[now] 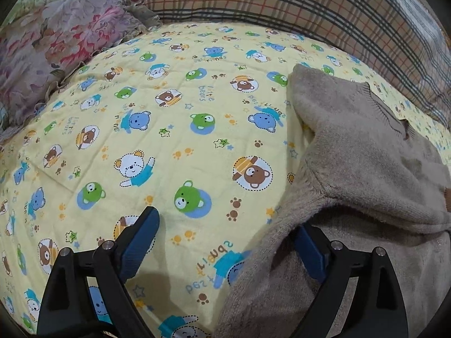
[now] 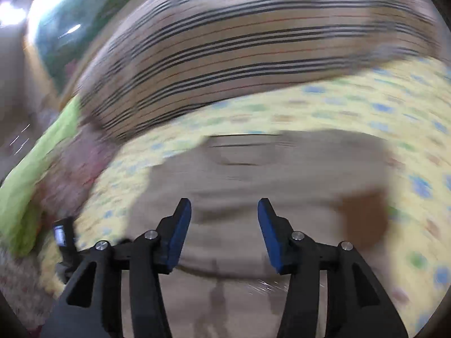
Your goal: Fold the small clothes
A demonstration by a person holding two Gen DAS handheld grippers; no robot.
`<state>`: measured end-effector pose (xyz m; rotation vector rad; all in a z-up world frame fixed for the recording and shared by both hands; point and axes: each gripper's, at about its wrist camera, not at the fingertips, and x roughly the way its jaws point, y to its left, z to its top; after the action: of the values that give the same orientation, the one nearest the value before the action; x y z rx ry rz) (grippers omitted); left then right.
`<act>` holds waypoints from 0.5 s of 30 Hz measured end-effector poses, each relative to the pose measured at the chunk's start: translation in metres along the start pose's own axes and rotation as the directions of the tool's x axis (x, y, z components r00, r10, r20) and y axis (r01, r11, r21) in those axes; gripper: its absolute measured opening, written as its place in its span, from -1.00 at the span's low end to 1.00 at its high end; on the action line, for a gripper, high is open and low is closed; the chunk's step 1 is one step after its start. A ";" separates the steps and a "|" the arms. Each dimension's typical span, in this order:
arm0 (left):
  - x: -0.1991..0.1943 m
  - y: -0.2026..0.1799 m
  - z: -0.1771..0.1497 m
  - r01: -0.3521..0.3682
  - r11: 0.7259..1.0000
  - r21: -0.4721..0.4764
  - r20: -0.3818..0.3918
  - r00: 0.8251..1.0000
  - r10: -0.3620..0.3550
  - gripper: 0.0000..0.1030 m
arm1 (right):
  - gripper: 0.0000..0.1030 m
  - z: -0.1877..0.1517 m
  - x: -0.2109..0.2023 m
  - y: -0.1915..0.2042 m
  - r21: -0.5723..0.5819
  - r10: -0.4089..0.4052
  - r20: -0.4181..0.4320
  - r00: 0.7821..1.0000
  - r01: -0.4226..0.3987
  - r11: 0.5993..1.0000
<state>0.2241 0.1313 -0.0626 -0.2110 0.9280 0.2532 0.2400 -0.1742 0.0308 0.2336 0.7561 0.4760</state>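
A yellow bedsheet printed with cartoon bears covers the bed. A plaid quilt lies along its far edge, a floral ruffled cushion at the left. Bright glare, perhaps a window, shows through blur.

Left tongs spread wide; right tongs parted, empty.

soft light; right view motion-blurred
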 end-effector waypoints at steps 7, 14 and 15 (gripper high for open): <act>0.001 0.003 -0.001 0.043 0.999 -0.015 0.011 0.999 -0.043 0.88 | -0.02 0.066 0.156 0.082 -0.137 0.211 -0.241 0.947 -0.249 0.959; 0.001 0.006 -0.001 0.081 0.996 -0.031 0.028 0.996 -0.080 0.93 | -0.67 0.062 0.247 0.108 -0.234 0.117 -0.428 0.896 -0.235 0.943; 0.000 0.008 -0.001 0.088 0.995 -0.042 0.038 0.996 -0.087 0.93 | -0.86 0.060 0.250 0.111 -0.249 0.113 -0.435 0.893 -0.240 0.938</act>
<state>0.2211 0.1384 -0.0640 -0.2857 0.8758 0.1958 0.4033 0.0435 -0.0365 -0.0886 1.0709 0.8250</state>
